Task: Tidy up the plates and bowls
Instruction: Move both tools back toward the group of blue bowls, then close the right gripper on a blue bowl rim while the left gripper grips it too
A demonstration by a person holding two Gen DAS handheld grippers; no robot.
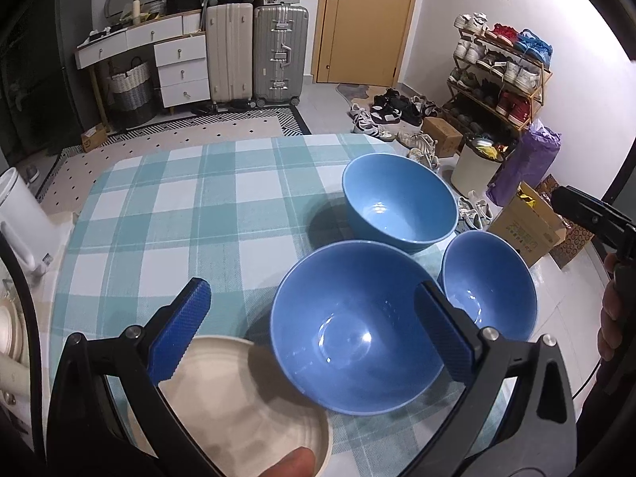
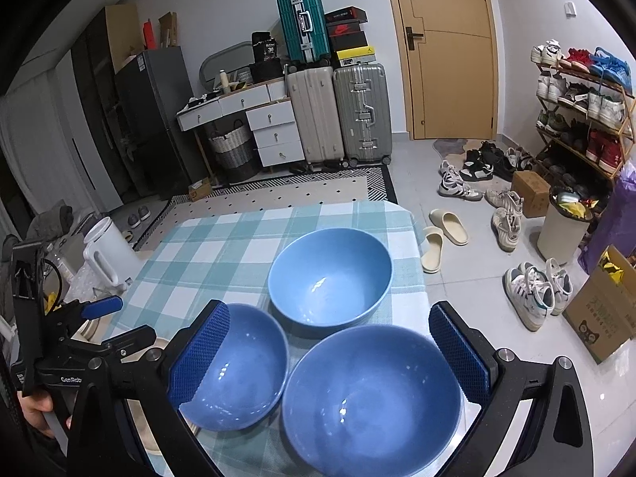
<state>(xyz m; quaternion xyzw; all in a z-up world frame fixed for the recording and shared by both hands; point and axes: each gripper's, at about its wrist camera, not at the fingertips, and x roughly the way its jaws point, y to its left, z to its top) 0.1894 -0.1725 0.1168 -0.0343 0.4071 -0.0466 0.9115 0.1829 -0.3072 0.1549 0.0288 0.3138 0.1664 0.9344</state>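
Three blue bowls (image 2: 330,276) ahead of claws | left gripper (image 1: 314,330) spread, empty | right gripper (image 2: 330,357) spread, empty | cream plate (image 1: 246,405) under left claw

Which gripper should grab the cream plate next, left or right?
Left. The left gripper hangs open right above the cream plate; the right gripper is open over the blue bowls, farther off.
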